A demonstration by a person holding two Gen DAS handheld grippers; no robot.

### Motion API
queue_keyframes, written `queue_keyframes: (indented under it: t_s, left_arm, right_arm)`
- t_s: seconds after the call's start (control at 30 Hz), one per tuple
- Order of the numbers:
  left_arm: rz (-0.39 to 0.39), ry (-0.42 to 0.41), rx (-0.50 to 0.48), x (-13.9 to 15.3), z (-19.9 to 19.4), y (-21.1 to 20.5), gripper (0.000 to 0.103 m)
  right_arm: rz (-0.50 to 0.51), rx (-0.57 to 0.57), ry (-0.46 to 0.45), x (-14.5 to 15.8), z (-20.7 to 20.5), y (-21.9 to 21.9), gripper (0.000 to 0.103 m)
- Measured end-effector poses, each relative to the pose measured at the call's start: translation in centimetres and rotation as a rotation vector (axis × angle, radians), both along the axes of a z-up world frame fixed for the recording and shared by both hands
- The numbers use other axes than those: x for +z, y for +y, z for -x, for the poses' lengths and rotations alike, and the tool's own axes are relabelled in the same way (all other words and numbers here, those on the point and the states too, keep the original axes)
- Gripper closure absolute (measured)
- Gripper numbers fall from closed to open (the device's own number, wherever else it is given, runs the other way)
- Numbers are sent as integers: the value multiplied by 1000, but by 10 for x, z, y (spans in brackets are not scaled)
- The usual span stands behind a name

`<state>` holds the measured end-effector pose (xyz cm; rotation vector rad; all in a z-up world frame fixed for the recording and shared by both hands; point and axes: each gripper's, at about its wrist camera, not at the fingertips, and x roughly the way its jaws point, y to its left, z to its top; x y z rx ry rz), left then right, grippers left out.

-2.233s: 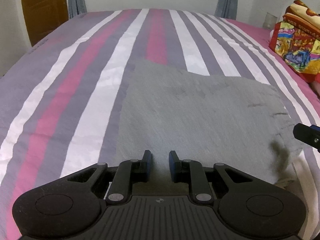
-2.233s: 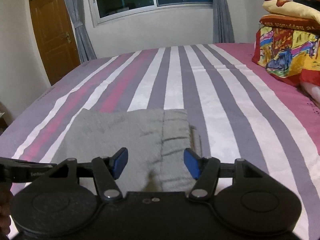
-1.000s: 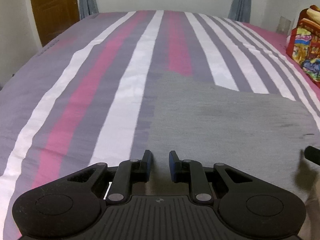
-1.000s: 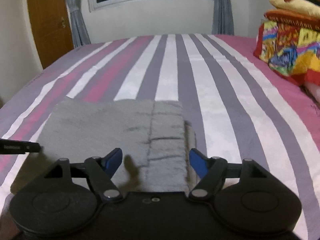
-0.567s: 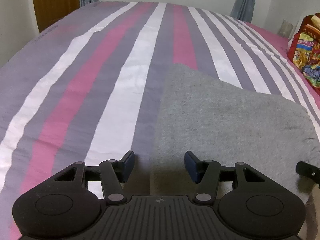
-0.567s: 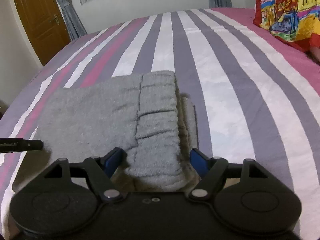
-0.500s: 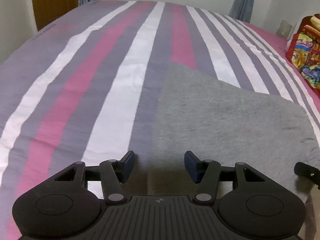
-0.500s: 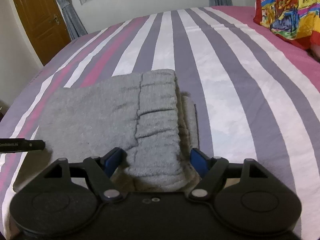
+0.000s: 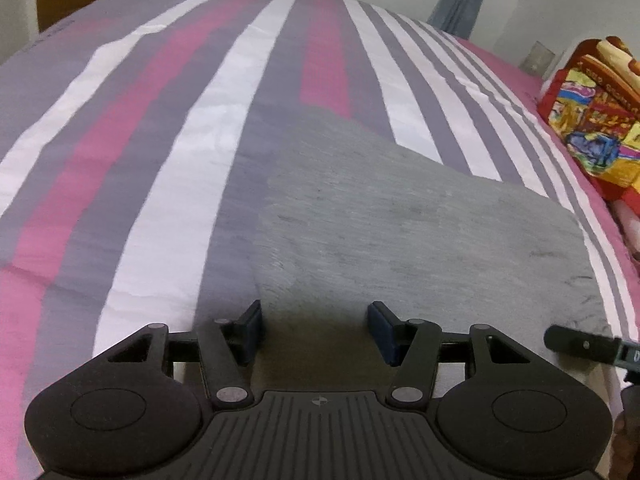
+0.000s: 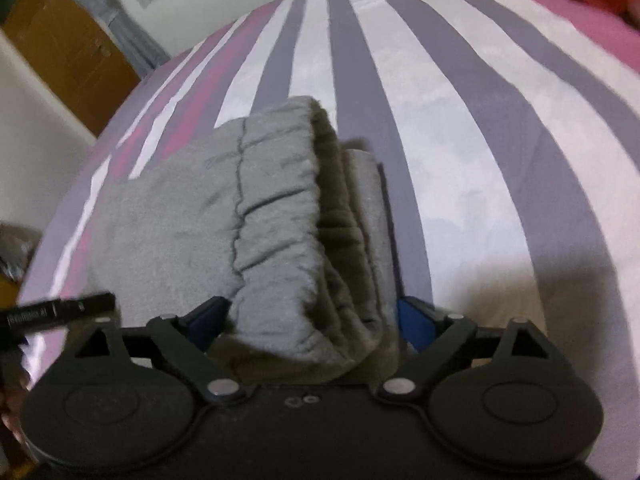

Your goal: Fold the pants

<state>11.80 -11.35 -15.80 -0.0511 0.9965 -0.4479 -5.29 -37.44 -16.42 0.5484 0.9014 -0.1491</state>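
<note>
Hovering over the bed, my left gripper [image 9: 316,330] stands about half open, its dark pads spread to either side of the near left corner of the pants [image 9: 420,240] without pressing on the cloth. Those pants are soft grey knit, folded into a flat, rounded rectangle that runs from my pads toward two o'clock across the bedsheet [image 9: 192,128]. That sheet is smooth cotton in long lengthwise stripes of pink, white and dull violet, lightly creased.

My right gripper [image 10: 312,318] has its jaws opening wide, and the thick end of the pants [image 10: 280,240] sits between the blue pads. Whether either pad touches the cloth I cannot tell; the bundle fills nearly the whole gap. On this side the fabric is fleecy, and the elastic waistband is gathered into ribbed puckers, stacked in several rolled layers with a darker, olive-looking lining showing at the open edge.

From the left wrist, a bright patchwork blanket [image 9: 592,120] in red, yellow and blue lies piled at three o'clock on the bed's edge. From the right wrist, a brown wooden door [image 10: 68,52] stands at ten o'clock, with a grey curtain [image 10: 132,36] hanging beside it.
</note>
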Motion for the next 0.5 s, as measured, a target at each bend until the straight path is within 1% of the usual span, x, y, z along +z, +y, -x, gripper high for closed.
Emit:
queue_keyframes:
  t_s: [0.1,0.13,0.17,0.2,0.23,0.27,0.33,0.43,0.5]
  left_arm:
    - [21,5,-22,0,-1,1,48]
    - [38,11,-27,0,-1,3,49]
    - [55,14,-32,2,-2,6,55]
    - [69,15,-40,4,-2,9,59]
    - [85,21,-48,4,-2,12,60]
    - [104,33,-49,3,-5,16,62]
    - [134,64,-44,-1,-13,21,62]
    - [122,73,-61,-10,-18,15,62]
    - [129,84,-62,-15,-22,13,55]
  right_arm:
    - [-13,6,0,0,-1,2,15]
    - [-33,9,-7,1,1,1,20]
    - [-53,14,-15,2,2,-2,25]
    - [-75,27,-24,3,3,-6,27]
    - [-96,41,-33,3,5,-10,29]
    - [-118,50,-42,2,7,-15,29]
    - [-149,55,-39,-3,4,-22,29]
    - [-185,50,-49,-11,-3,-25,27]
    - [-217,39,-67,-18,-7,-29,24]
